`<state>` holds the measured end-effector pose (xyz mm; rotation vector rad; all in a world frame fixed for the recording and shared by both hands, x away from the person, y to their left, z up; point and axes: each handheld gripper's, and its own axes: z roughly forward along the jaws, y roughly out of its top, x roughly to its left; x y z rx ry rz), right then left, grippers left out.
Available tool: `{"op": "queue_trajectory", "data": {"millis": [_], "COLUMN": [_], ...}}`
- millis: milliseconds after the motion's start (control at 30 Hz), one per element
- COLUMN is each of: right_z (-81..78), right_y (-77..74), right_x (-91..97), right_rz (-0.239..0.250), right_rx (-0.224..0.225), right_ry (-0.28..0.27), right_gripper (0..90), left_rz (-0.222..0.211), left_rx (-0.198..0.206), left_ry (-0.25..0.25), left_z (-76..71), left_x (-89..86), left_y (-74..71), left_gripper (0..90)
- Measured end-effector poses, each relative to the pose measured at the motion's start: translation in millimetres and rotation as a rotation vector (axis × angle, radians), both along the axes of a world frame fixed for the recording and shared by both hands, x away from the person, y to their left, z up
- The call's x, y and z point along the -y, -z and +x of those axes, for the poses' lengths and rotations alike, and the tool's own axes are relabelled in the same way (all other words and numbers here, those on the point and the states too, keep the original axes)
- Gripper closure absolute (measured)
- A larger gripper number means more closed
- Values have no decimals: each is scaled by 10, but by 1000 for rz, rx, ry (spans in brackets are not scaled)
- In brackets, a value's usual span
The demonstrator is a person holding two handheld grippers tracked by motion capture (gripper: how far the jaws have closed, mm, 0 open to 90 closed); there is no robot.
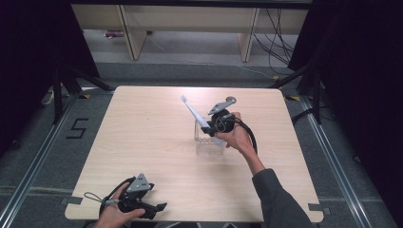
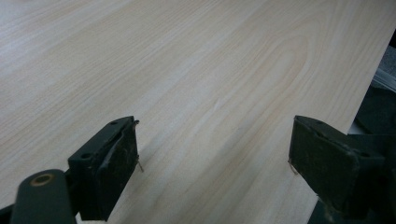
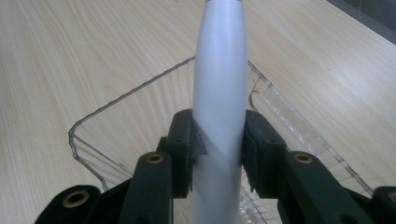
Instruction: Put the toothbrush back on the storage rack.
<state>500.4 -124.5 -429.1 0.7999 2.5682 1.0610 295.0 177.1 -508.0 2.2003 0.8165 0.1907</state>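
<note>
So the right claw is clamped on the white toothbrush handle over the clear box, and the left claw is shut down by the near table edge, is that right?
Not quite: the left claw is open, jaws wide apart over bare table, as the left gripper view shows. The right claw is indeed clamped on the white toothbrush handle over the clear box.

Table (image 1: 142, 142): light wood, centre of the floor.
Floor (image 1: 43, 147): grey carpet; black "5" mark (image 1: 77, 128) left of the table.
Drapes (image 1: 28, 52): black, flanking the table.
Bench (image 1: 190, 21): pale wood, beyond the table.
Cables (image 1: 278, 40): beyond the table, right.

Black tongs (image 3: 218, 154), brass-ringed screws, grey sleeve (image 1: 280, 199).
</note>
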Motion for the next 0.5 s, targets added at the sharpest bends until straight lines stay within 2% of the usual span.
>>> {"op": "queue_trajectory", "data": {"millis": [33, 67, 100, 133, 167, 233, 333, 367, 433, 500], "right_z": [9, 18, 18, 7, 14, 23, 22, 15, 41, 40], "right_y": [-7, -2, -19, -19, -33, -29, -34, -36, -31, -38], "right_x": [-3, -18, -17, -38, -47, -79, -98, -104, -107, -119], "right_rz": [-8, -11, -32, -30, -56, -69, -99, -105, -122, -143], "right_rx": [-3, 14, -1, -4, -3, 0, -13, -33, -10, -16], "right_ry": [-2, -6, -7, 12, -3, -10, 0, 7, -22, -24], "right_gripper": [662, 662, 662, 662, 661, 661, 661, 661, 661, 661], "left_rz": [0, 0, 2, 0, 0, -3, -2, -1, 0, 0], "left_rx": [0, 0, 0, -1, -2, -3, 0, -1, -1, -1], "left_ry": [0, 0, 2, 1, 2, 1, 0, 1, 2, 2], "left_z": [1, 0, 1, -1, -2, -5, -3, -3, -4, -3], "left_x": [0, 0, -1, 1, 2, 5, 2, 1, 2, 1], "left_y": [-1, -1, -2, 0, 0, 0, -2, -2, -2, -3], "left_gripper": [149, 150, 150, 150, 150, 150, 149, 150, 149, 150]}}
